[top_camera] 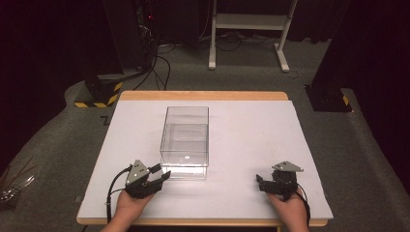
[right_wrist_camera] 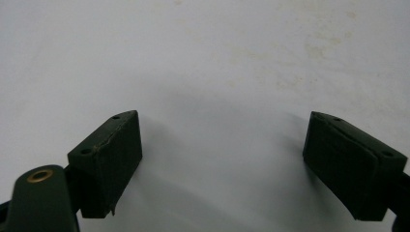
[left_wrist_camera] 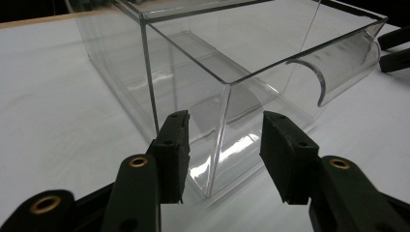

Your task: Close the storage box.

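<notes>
High view first: we see a clear plastic box (top_camera: 185,142) standing near the middle of the white table (top_camera: 251,145), its long axis running from 12 to 6 o'clock. Our left gripper (top_camera: 155,177) sits at about 7 o'clock from the box, just off its near left corner, jaws parted and holding nothing. Our right gripper (top_camera: 259,182) rests well apart at roughly 4 o'clock, its jaws pointing toward 9 o'clock. Left gripper view next: the box (left_wrist_camera: 232,63) rises straight ahead, with its near vertical corner edge lined up in the gap between the two black jaws; the left gripper (left_wrist_camera: 225,154) is moderately open and touches nothing that we can see. The box looks thin-walled, fully transparent and empty, with an open top and a curved clear flap with a cutout on the side toward 2 o'clock. Right gripper view last: the right gripper (right_wrist_camera: 220,159) stands wide open over bare white tabletop (right_wrist_camera: 203,58), empty. We judge the step in hand to be the approach to the box; the next move calls for easing the left jaws forward around one wall rather than the corner, then closing gently, since the slick plastic may slide.
</notes>
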`<state>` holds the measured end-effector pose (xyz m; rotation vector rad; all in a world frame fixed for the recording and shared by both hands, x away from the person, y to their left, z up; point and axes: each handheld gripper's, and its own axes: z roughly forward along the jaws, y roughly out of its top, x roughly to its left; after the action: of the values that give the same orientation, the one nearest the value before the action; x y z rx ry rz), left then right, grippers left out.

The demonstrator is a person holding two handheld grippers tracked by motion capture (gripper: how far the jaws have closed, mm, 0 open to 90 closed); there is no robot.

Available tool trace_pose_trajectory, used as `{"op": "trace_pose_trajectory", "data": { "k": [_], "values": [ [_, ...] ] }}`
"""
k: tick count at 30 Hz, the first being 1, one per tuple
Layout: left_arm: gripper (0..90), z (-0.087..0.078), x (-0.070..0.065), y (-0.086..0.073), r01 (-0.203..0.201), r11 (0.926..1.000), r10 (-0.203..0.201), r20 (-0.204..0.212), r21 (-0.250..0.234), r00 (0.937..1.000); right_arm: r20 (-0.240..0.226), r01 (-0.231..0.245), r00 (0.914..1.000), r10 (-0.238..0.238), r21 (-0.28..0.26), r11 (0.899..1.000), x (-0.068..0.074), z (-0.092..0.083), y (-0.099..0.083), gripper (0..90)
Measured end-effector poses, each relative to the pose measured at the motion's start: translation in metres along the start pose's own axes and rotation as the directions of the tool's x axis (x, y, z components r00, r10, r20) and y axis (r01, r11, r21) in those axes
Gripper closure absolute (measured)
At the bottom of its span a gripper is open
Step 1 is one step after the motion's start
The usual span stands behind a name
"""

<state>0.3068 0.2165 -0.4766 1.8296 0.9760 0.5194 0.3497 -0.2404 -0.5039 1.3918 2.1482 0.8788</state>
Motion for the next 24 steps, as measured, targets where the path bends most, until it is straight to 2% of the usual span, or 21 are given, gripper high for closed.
{"op": "trace_pose_trajectory", "data": {
  "k": [2, 4, 8, 9, 11, 12, 14, 19, 24],
  "values": [
    [51.0, 0.003, 0.001, 0.001, 0.004, 1.0, -0.004, -0.018, 0.007, 0.9998, 0.0, 0.0, 1.0, 0.0, 0.0, 1.0, 0.0, 0.0, 0.0, 13.9],
    [42.9, 0.004, 0.001, 0.001, 0.001, 1.0, -0.001, -0.034, 0.009, 0.9994, 0.0, 0.0, 1.0, 0.0, 0.0, 1.0, 0.0, 0.0, 0.0, 13.9],
    [37.8, 0.008, -0.004, 0.002, -0.019, 0.9998, 0.019, -0.07, 0.008, 0.9973, -0.001, -0.001, 1.0, 0.001, -0.001, 1.0, 0.0, 0.0, 0.0, 13.9],
    [30.8, 0.01, -0.005, 0.004, -0.013, 0.9999, 0.014, -0.088, 0.005, 0.996, -0.001, 0.0, 1.0, 0.0, -0.001, 1.0, 0.0, 0.0, 0.0, 13.9],
    [27.5, 0.011, -0.005, 0.004, -0.004, 1.0, 0.005, -0.093, 0.005, 0.9956, -0.001, -0.001, 1.0, 0.001, -0.001, 1.0, 0.0, 0.0, 0.0, 13.9],
    [22.0, 0.014, -0.005, 0.006, 0.009, 0.9999, -0.008, -0.11, 0.009, 0.9939, -0.001, -0.001, 1.0, 0.001, -0.001, 1.0, 0.0, 0.0, 0.0, 13.9],
    [19.7, 0.016, -0.005, 0.006, 0.017, 0.9998, -0.015, -0.117, 0.01, 0.993, -0.001, -0.002, 1.0, 0.002, 0.0, 1.0, 0.0, 0.0, 0.0, 13.9],
    [13.9, 0.024, 0.001, 0.009, 0.07, 0.9974, -0.068, -0.118, 0.015, 0.9907, -0.001, -0.002, 1.0, 0.002, -0.001, 1.0, 0.0, 0.0, 0.0, 13.9],
    [11.4, 0.028, 0.004, 0.011, 0.072, 0.9971, -0.069, -0.128, 0.022, 0.9893, -0.001, -0.004, 1.0, 0.004, 0.0, 1.0, 0.0, 0.0, 0.0, 13.9]
  ]
}}
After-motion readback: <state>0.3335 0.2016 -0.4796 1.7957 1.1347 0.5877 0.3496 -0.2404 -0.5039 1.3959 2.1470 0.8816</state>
